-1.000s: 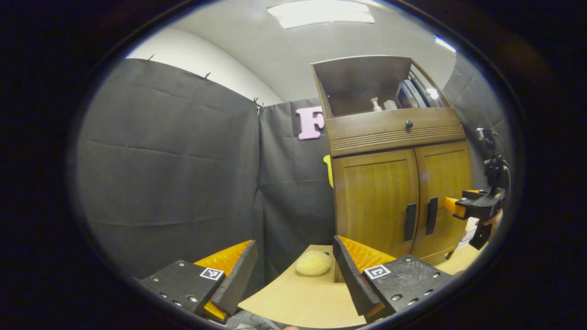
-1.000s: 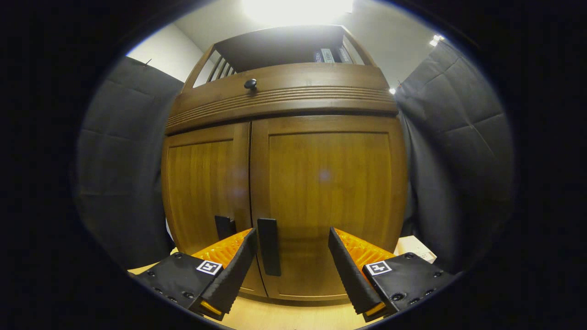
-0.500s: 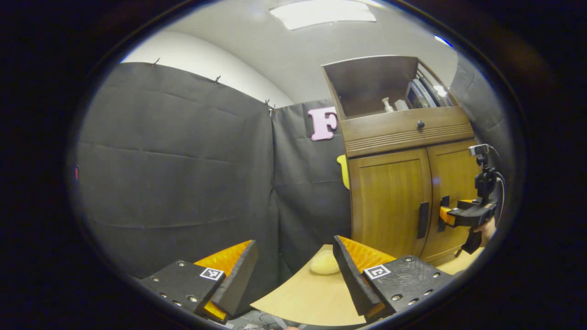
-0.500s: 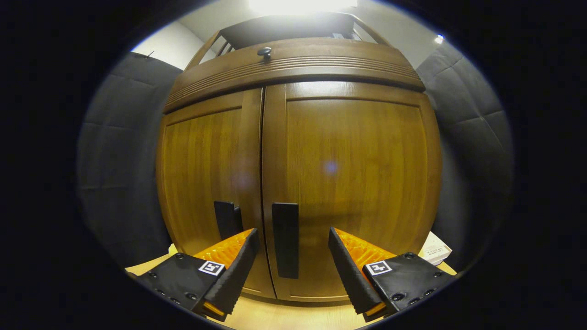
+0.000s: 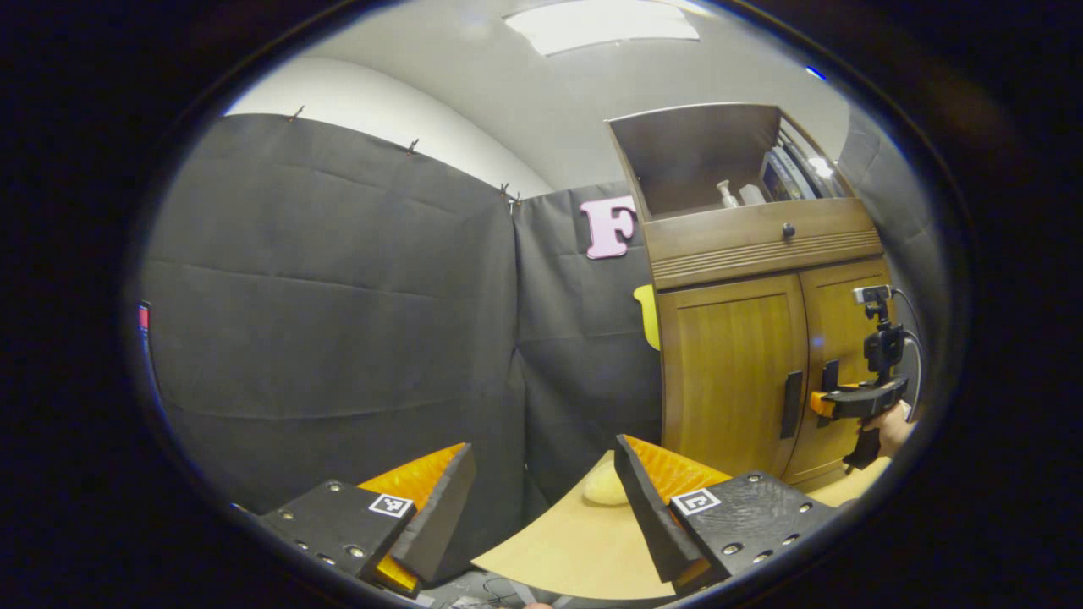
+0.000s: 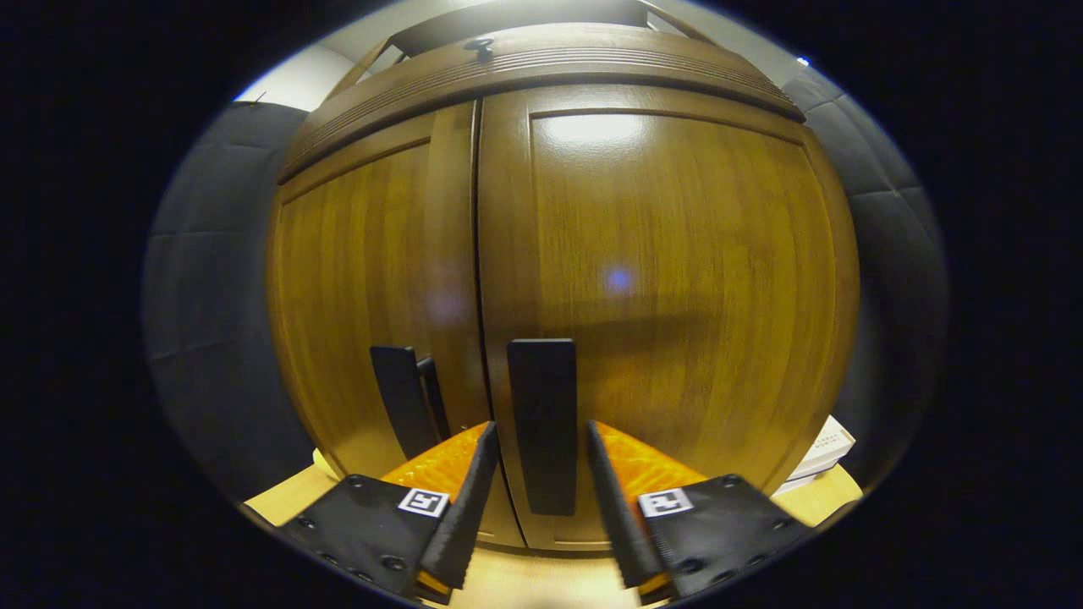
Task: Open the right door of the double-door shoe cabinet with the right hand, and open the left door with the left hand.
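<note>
The right gripper (image 6: 535, 499) has its fingers narrowed around the right door's handle (image 6: 543, 423), though a firm pinch isn't certain. The left gripper (image 5: 541, 507) waits wide open and empty above the tabletop (image 5: 575, 550), well left of the shoe cabinet (image 5: 744, 254). Both doors look shut, so everything remains undone.

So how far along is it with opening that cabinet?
Nothing is open yet: both the right door and the left door sit closed. In hand: the right gripper straddles the right door's handle, jaws not yet pressing. Left to do: pull it, then the left gripper, far off, opens the left door.
</note>
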Demonstrator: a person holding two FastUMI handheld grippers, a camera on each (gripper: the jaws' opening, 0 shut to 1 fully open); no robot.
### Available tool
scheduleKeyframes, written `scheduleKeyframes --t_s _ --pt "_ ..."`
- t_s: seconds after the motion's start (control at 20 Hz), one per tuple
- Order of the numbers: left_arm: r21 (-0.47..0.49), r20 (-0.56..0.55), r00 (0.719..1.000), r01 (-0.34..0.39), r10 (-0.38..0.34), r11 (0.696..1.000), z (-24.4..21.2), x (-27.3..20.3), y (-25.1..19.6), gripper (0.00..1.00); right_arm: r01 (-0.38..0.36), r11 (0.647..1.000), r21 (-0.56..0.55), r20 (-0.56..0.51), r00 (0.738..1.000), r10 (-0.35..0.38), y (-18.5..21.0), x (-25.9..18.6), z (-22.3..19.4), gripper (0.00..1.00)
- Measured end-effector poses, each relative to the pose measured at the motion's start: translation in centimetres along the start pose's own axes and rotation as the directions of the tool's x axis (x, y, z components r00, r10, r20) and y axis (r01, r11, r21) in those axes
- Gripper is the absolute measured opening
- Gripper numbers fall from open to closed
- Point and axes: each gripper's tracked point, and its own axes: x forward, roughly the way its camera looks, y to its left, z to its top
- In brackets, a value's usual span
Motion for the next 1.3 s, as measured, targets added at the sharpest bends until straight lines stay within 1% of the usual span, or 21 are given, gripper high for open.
scheduleKeyframes --t_s 0.05,0.1,0.15,0.2,0.25,0.3,0.35,0.45,0.5,0.55,0.6,0.75,0.8,0.85,0.9,1.0,1.05,1.1,1.15,1.3 --pt "-0.002 0.003 1.0 -0.002 0.002 1.0 0.1 0.0 0.0 0.96 0.001 1.0 -0.001 0.005 1.0 -0.001 0.1 -0.6 0.3 0.31" --pt "-0.004 0.006 1.0 -0.003 0.003 1.0 0.2 0.1 0.0 0.96 0.002 1.0 -0.005 0.005 1.0 -0.002 0.2 -0.4 0.4 0.48" --pt "-0.004 0.007 1.0 -0.002 0.002 1.0 0.2 0.1 0.0 0.96 0.014 1.0 -0.014 0.007 1.0 -0.014 -0.1 -0.2 0.4 0.37" --pt "-0.004 0.008 1.0 0.0 0.0 1.0 0.2 0.1 0.0 0.96 0.011 1.0 -0.015 0.006 1.0 -0.011 0.0 -0.1 0.4 0.43" --pt "-0.005 0.009 1.0 0.003 -0.003 1.0 0.2 0.1 -0.1 0.96 0.007 1.0 -0.021 0.004 1.0 -0.007 -0.1 -0.3 0.5 0.3" --pt "-0.007 0.008 1.0 0.008 -0.008 1.0 0.2 0.0 -0.1 0.96 0.001 1.0 -0.012 -0.005 1.0 -0.001 0.0 -0.6 0.4 0.27" --pt "-0.01 0.007 1.0 0.013 -0.013 1.0 0.2 0.0 -0.2 0.96 -0.005 1.0 -0.007 -0.004 1.0 0.005 0.0 -0.6 0.5 0.17" --pt "-0.018 0.007 1.0 0.026 -0.026 0.999 0.2 0.1 -0.3 0.96 -0.018 1.0 -0.009 -0.01 1.0 0.018 -0.1 -1.1 0.3 0.17" --pt "-0.02 0.007 0.999 0.035 -0.035 0.999 0.1 0.1 -0.4 0.96 -0.023 1.0 -0.01 -0.011 1.0 0.023 -0.1 -1.3 0.3 0.2" --pt "-0.02 0.01 0.999 0.043 -0.043 0.999 0.3 0.0 -0.5 0.96 -0.028 1.0 -0.009 -0.009 1.0 0.028 -0.1 -1.7 0.3 0.2" --pt "-0.018 0.012 0.998 0.054 -0.053 0.998 0.3 0.0 -0.5 0.96 -0.033 0.999 -0.006 -0.009 0.999 0.033 -0.1 -2.0 0.2 0.17" --pt "-0.017 0.019 0.996 0.091 -0.091 0.996 0.4 0.1 -1.0 0.96 -0.053 0.999 -0.002 -0.015 0.998 0.053 0.0 -3.1 0.0 0.19" --pt "-0.019 0.02 0.994 0.104 -0.104 0.994 0.4 0.1 -1.2 0.96 -0.06 0.998 0.0 -0.012 0.998 0.06 0.0 -3.5 0.0 0.17" --pt "-0.023 0.02 0.993 0.117 -0.116 0.993 0.4 0.1 -1.4 0.96 -0.067 0.998 0.0 -0.01 0.998 0.067 0.0 -3.9 -0.1 0.2" --pt "-0.028 0.019 0.991 0.131 -0.131 0.991 0.3 0.1 -1.7 0.96 -0.074 0.997 0.0 -0.009 0.997 0.074 0.0 -4.4 -0.1 0.17" --pt "-0.035 0.021 0.988 0.156 -0.156 0.987 -0.3 0.4 -2.6 0.96 -0.088 0.996 -0.002 -0.01 0.996 0.088 -0.2 -5.3 -0.3 0.17" --pt "-0.037 0.022 0.985 0.169 -0.169 0.985 -0.1 0.3 -2.7 0.96 -0.096 0.995 0.0 -0.012 0.995 0.096 -0.2 -5.7 -0.3 0.19" --pt "-0.038 0.026 0.983 0.181 -0.181 0.983 0.1 0.2 -2.6 0.96 -0.103 0.995 0.0 -0.012 0.995 0.103 -0.2 -5.8 -0.2 0.17" --pt "-0.039 0.028 0.981 0.193 -0.193 0.98 0.3 0.1 -2.8 0.96 -0.112 0.994 -0.001 -0.014 0.994 0.112 -0.2 -6.1 -0.1 0.19" --pt "-0.046 0.029 0.974 0.228 -0.226 0.973 0.4 0.0 -3.2 0.96 -0.137 0.991 0.011 -0.018 0.99 0.137 -0.6 -7.5 -0.5 0.2"
